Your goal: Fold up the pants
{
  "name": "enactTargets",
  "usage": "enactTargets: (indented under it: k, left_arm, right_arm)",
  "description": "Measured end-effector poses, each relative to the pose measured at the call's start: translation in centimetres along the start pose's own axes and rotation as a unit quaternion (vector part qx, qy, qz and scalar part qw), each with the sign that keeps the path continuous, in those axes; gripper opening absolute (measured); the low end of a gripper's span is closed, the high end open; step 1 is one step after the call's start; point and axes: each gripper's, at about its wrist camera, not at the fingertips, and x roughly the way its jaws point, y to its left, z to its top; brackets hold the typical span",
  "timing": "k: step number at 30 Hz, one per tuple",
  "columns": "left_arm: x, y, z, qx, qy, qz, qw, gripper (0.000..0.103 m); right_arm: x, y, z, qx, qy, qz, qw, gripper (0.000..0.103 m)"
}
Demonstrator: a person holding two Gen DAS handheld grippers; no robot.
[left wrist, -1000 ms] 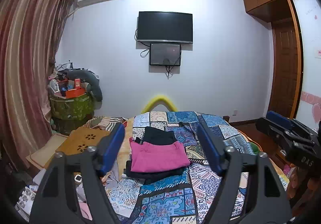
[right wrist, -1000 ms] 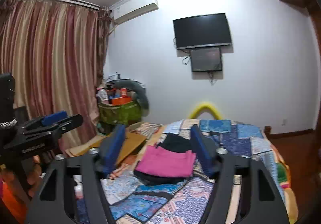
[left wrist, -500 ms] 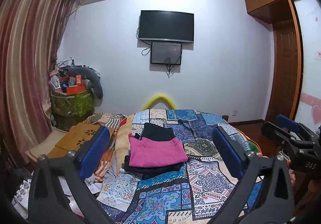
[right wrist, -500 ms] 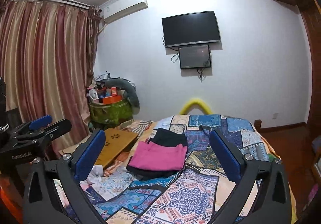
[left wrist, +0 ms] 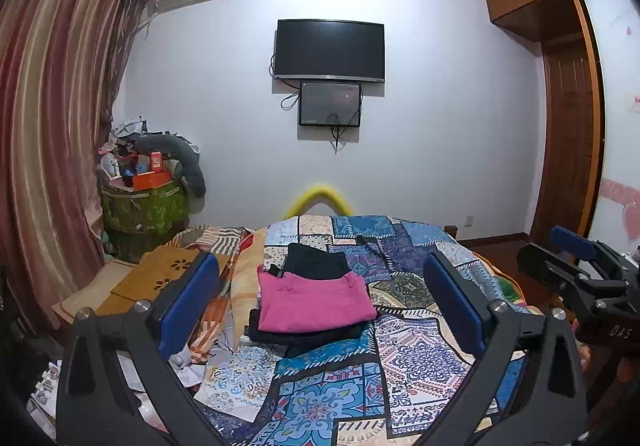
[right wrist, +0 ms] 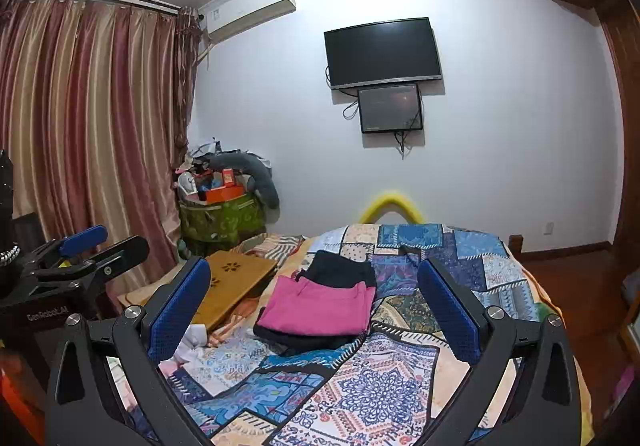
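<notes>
A: Pink pants (left wrist: 314,302) lie folded atop a dark stack (left wrist: 304,336), middle of the quilt (left wrist: 408,358).
B: Left gripper (left wrist: 322,300) and right gripper (right wrist: 316,304)?
A: Both spread wide, empty, held above the quilt's near end. Fold looks done; next, probably fetch another pair.

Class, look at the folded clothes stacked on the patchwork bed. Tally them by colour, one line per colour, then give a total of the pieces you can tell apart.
Pink folded garment: 1
Black folded garment behind the pink one: 1
Black folded garment under the pink one: 1
Total: 3 pieces that can be told apart; whether more lie hidden in the stack cannot be seen.
</notes>
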Motion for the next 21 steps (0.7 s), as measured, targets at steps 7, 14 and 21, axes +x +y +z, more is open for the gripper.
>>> enactTargets:
  k: [7, 14, 21]
  left_arm:
    - [0.62, 0.0, -0.22, 0.001, 0.007, -0.006, 1.0, 0.103]
    - [0.82, 0.02, -0.4, 0.009, 0.011, -0.009, 0.9999, 0.103]
    - [0.86, 0.02, -0.4, 0.009, 0.011, -0.012, 0.9998, 0.103]
  right_arm:
    - [-0.04, -0.38, 0.02, 0.007, 0.003, -0.003, 1.0, 0.103]
    - [0.0, -0.26, 0.0, 0.005, 0.008, -0.007, 1.0, 0.103]
    - [-0.14, -0.17, 0.02, 0.003, 0.009, -0.007, 1.0, 0.103]
